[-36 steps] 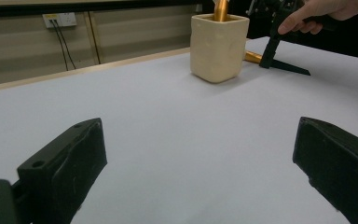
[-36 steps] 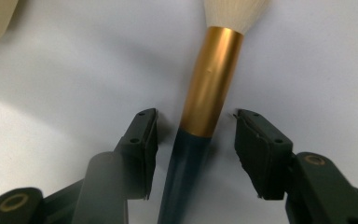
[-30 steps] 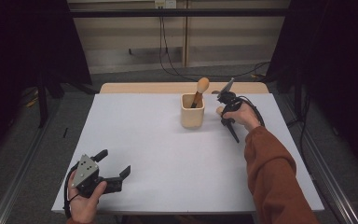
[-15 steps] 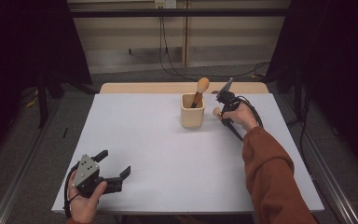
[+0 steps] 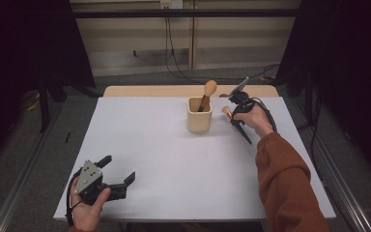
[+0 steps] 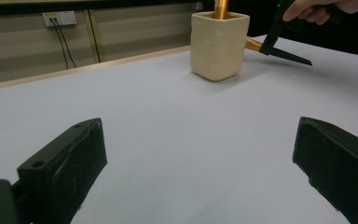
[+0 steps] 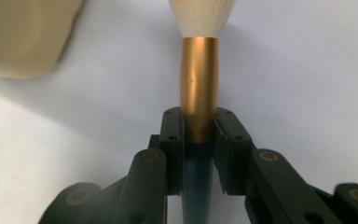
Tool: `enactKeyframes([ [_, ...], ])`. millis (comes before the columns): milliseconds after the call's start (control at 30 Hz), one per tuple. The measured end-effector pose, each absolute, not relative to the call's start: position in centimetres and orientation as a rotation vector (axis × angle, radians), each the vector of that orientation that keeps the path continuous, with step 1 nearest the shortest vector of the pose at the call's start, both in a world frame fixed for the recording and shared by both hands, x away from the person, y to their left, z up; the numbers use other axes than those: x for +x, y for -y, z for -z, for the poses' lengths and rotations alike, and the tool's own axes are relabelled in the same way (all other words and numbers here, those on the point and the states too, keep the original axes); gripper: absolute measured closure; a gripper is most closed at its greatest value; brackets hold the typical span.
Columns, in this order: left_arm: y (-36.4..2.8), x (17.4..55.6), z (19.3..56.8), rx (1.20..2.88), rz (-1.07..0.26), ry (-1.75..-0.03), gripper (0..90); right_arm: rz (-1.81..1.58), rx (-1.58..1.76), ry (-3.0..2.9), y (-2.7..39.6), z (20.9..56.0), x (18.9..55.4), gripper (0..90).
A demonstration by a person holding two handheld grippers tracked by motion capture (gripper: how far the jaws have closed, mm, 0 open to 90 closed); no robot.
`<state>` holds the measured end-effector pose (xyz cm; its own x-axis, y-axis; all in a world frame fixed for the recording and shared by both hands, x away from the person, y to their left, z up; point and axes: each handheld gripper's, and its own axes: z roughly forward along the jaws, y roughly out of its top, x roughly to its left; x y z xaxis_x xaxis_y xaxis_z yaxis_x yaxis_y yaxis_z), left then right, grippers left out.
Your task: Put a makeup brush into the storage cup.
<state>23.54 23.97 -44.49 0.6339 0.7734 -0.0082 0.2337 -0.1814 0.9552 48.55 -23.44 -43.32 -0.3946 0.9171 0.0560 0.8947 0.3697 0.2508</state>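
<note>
A: Lying flat near the far right corner of the surface [image 5: 140, 145], the makeup brush [image 7: 199, 93] — gold ferrule, pale bristle head, dark handle. Being pinched at the junction of ferrule and handle by the right hand-held gripper [image 7: 199, 135], both pads pressing on it.

B: Resting on the surface, or lifted?

A: Hard telling from above; handle tip looking to be touching the surface, ferrule end angling toward the cup.

B: And the cup?

A: Standing upright just left of that brush, the cream square holder [image 5: 199, 114], close to the far edge, right of the middle. Holding a second brush [image 5: 206, 94], leaning, its rounded head sticking up above the rim.

B: Same things showing from the other side?

A: Showing in the left gripper view too: holder [image 6: 219, 44] far off, gold ferrule [image 6: 255, 45] poking out from behind it.

B: The other hand?

A: Resting at the near left corner, well apart from everything. Left hand-held gripper [image 5: 117, 172] spread wide, nothing between the pads, pointing out over bare surface toward the holder.
</note>
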Motion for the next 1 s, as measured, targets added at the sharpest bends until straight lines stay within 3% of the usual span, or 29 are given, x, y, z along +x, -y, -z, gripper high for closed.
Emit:
enactKeyframes([
  [1000, -24.0, 23.6, 44.5, 1.731, -0.602, -0.826, 2.7, -0.859, 1.527, -2.180, 25.7, 40.9, 45.4, 74.7],
])
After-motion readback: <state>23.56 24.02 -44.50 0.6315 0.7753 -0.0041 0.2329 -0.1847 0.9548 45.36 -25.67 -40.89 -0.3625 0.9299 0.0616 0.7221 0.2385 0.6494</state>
